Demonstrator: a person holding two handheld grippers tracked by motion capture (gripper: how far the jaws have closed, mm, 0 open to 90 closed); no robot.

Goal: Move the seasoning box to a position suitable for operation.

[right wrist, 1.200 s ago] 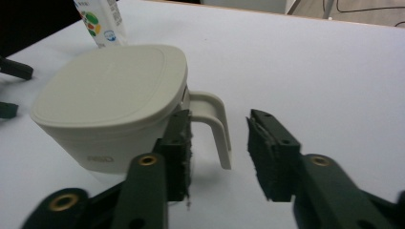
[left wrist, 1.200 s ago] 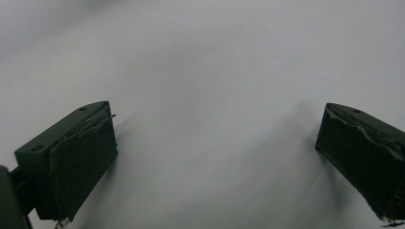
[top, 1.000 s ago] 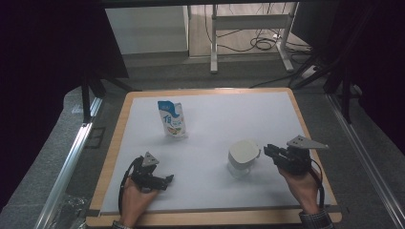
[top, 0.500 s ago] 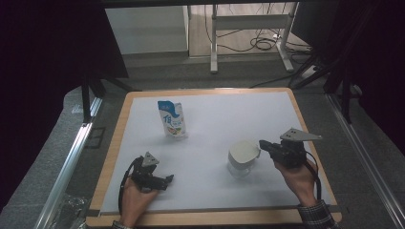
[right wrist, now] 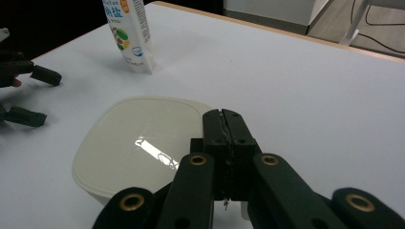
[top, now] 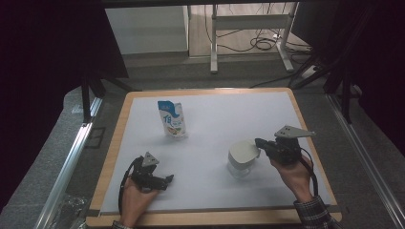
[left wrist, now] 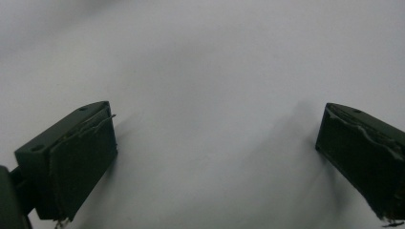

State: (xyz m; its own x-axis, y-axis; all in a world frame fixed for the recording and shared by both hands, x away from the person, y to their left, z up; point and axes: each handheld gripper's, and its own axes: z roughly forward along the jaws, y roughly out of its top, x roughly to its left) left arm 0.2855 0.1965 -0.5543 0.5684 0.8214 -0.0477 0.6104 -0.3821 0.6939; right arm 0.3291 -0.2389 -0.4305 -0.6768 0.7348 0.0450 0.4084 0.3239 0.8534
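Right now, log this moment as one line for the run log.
right gripper: shut, at edge of white lidded container | left gripper: open, empty, low over white mat | blue-and-white pouch: upright, untouched

White table [top: 210,143] with a pale wooden border. Carton [top: 172,119] — white, blue top, blue lettering, small orange and green marks. Container [top: 242,155] — cream-white lid over a clear body. Left gripper [top: 162,180] and right gripper [top: 260,143]: black jaws, grey plates. Sleeve [top: 313,212]: dark plaid.
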